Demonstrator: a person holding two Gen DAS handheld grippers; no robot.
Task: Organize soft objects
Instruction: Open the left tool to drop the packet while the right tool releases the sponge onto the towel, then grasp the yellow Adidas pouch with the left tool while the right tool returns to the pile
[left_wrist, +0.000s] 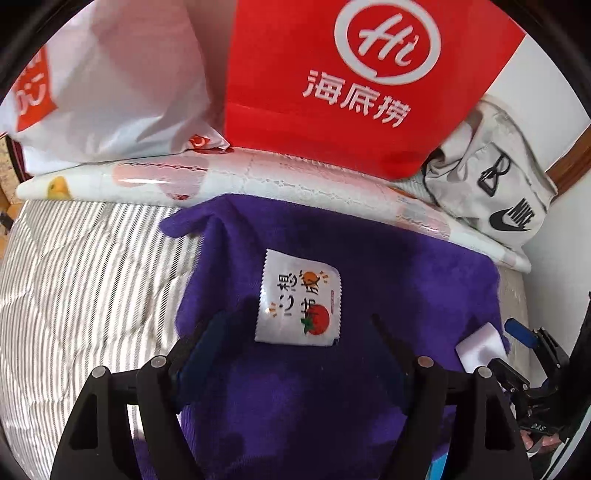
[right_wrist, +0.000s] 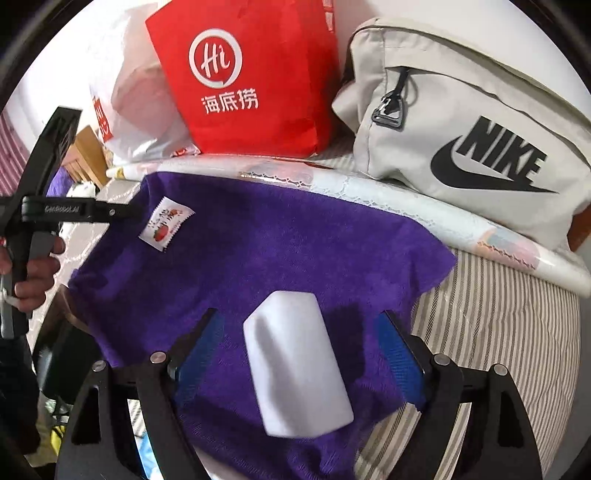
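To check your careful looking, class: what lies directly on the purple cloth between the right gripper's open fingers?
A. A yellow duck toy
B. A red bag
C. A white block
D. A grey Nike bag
C: the white block rests on the purple cloth, between the right gripper's spread, untouching fingers.
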